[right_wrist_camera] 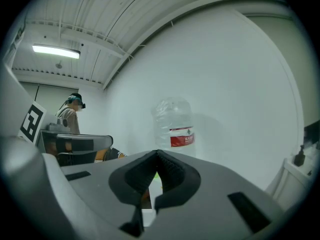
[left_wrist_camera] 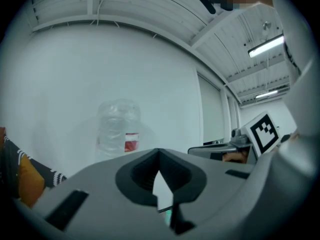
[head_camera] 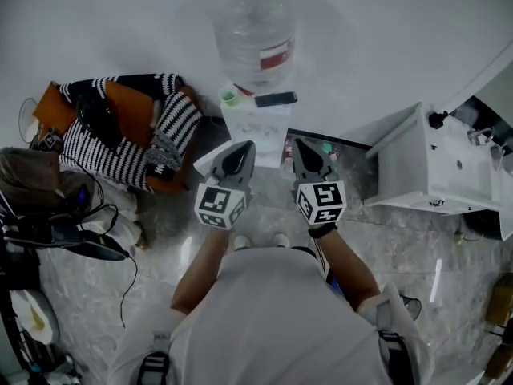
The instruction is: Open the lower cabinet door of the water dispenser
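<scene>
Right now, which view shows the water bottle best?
Right gripper view: the water bottle stands side-on, with its red label clear. The left gripper view shows it side-on too, but paler and smaller. The head view sees it from above, foreshortened and blurry.

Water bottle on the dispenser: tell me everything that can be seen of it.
The water bottle is a large clear plastic jug with a domed top, ribbed sides and a red label whose print is too small to read. It stands upright on the white dispenser, close to the white wall. Only the dispenser touches it; the left gripper and right gripper are held short of it.
</scene>
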Demonstrator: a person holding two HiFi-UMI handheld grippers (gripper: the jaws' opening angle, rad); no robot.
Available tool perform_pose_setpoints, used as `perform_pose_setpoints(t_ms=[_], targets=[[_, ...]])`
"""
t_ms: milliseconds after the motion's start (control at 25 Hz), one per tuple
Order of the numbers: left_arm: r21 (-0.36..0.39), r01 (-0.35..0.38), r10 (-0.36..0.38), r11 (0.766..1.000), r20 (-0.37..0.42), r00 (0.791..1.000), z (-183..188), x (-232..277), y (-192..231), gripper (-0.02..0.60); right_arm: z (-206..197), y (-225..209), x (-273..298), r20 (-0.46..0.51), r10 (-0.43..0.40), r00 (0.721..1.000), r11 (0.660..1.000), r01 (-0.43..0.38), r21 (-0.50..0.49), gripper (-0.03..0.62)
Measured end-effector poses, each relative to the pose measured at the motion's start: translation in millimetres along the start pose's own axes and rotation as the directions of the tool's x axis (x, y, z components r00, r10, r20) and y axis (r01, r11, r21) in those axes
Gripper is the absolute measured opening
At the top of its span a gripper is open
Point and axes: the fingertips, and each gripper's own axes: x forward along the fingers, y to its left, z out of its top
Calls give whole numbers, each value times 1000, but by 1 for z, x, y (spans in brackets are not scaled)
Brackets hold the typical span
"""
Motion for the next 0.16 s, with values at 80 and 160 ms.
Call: perform_pose_setpoints(t_ms=[80, 160], targets=[[-5, -3, 3, 1000, 3, 1000, 0, 0, 2, 2, 0, -1, 2, 0, 7, 1000, 1000, -7, 1, 11], [-9, -5, 5, 1000, 7, 1000, 1, 0, 2, 2, -1, -3, 4, 0, 12, 1000, 1000, -12, 1, 11]])
